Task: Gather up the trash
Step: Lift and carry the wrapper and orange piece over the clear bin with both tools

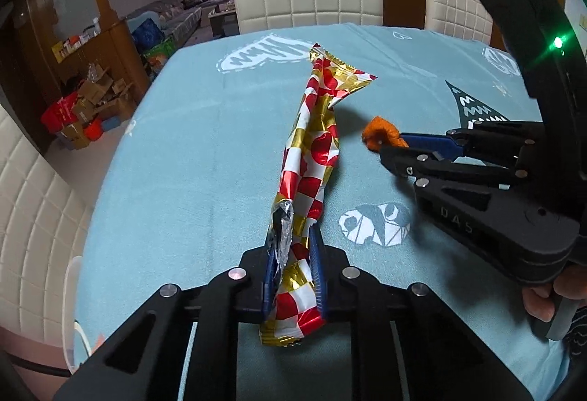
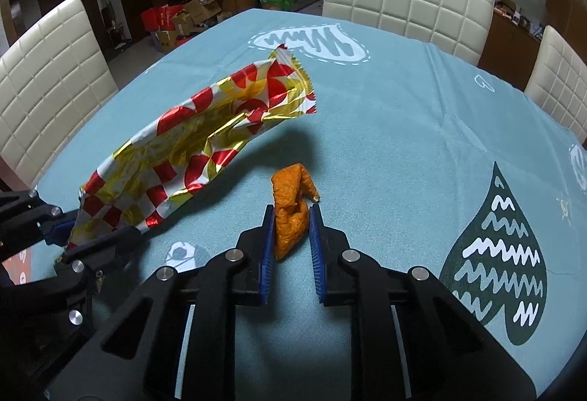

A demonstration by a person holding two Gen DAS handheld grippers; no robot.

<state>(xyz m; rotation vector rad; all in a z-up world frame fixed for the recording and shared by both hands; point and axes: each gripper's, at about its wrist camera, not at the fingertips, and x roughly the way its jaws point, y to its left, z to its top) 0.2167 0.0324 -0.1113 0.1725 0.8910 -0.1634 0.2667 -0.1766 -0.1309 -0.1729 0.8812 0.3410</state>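
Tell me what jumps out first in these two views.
The shiny red, white and gold foil wrapper stands out, pinched at its near end by the left gripper and sticking out over the blue tablecloth. Beside it, the right gripper clamps a small orange peel scrap on the cloth.

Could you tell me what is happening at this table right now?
A person is clearing trash off a table covered with a light blue cloth, holding a gripper in each hand. The left gripper is shut on one end of a long red, gold and white foil wrapper, whose far end sticks up off the cloth. The right gripper is shut on a crumpled orange scrap. Neither piece has gone anywhere yet; no bin is in view.
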